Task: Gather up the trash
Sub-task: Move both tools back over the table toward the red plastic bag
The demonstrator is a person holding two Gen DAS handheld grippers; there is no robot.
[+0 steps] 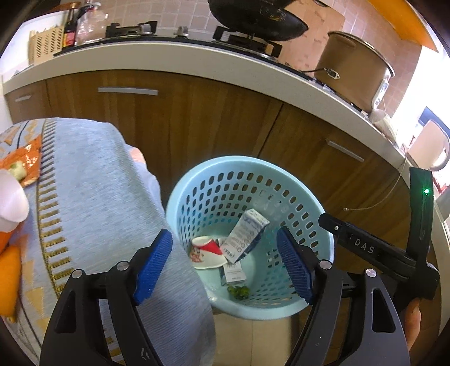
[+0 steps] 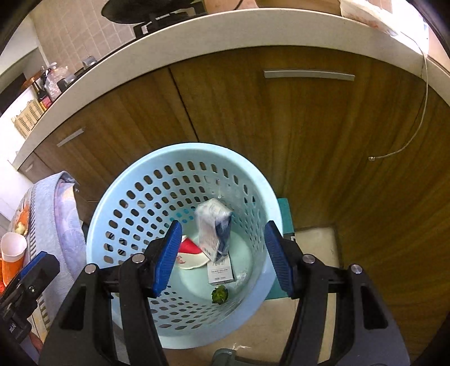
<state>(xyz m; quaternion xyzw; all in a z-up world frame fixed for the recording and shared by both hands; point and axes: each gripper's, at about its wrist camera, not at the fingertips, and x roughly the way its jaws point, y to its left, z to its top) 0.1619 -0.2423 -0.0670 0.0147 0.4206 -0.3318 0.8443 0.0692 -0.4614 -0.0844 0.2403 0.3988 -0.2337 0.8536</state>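
Hovered above pale blue perforated plastic basket (image 2: 180,157) on the floor. Right gripper (image 2: 222,257) spread wide, holding nothing, directly over blurred white-and-blue carton (image 2: 213,228), long axis tipped steeply inside, beside crumpled red-and-white paper cup (image 2: 189,253). Left gripper (image 1: 225,266) likewise wide and empty. White paper cup (image 2: 12,246) waited leftward on the cloth-covered desk (image 1: 92,197), nearer the left.

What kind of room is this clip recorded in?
Most likely a home kitchen: a gas stove with a wok on a white countertop, wooden cabinets below, and a rice cooker.
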